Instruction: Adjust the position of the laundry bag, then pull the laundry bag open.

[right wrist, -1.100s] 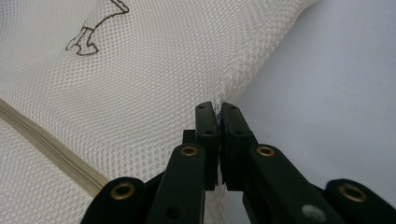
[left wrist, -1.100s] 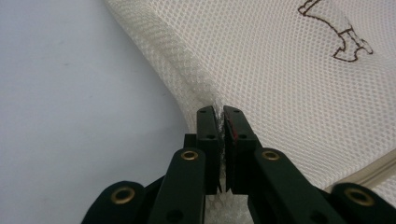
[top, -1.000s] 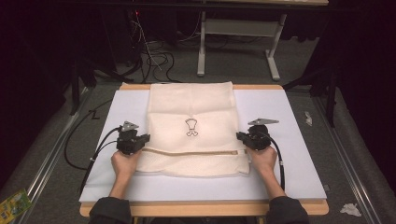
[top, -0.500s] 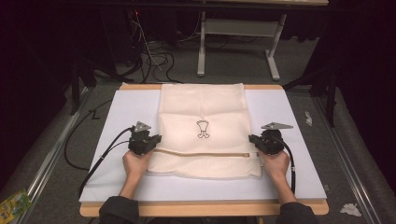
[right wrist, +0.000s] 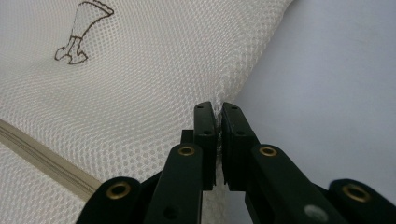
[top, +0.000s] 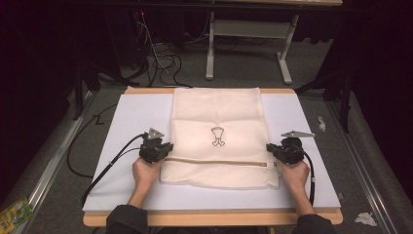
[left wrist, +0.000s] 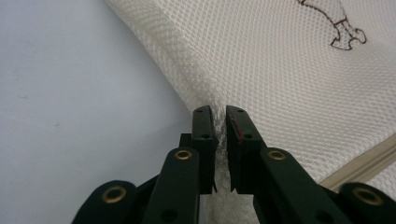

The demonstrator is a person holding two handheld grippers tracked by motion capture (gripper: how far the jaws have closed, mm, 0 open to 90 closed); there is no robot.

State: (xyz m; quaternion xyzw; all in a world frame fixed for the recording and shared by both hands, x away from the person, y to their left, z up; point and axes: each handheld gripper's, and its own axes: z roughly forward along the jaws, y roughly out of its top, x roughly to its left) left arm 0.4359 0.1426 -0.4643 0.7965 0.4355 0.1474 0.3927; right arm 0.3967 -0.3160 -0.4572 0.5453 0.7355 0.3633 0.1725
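High view looks forward and down on the table (top: 122, 146). Both gripper views sit close along their jaws, sharing the mesh bag (top: 219, 117) (left wrist: 289, 79) (right wrist: 140, 84) toward 12 o'clock.

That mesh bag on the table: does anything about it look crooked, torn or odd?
Nothing stands out. The mesh laundry bag lies flat and square on the white table, folded over near its zipper, no tears visible.

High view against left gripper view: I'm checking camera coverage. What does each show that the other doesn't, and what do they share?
High view adds: the right gripper at the bag's right edge, and the floor cables. Left gripper view adds: the mesh weave close up, bunched between the jaws of the left gripper, which have just been opening. Shared: the mesh laundry bag, its zipper, the printed emblem and the white table.
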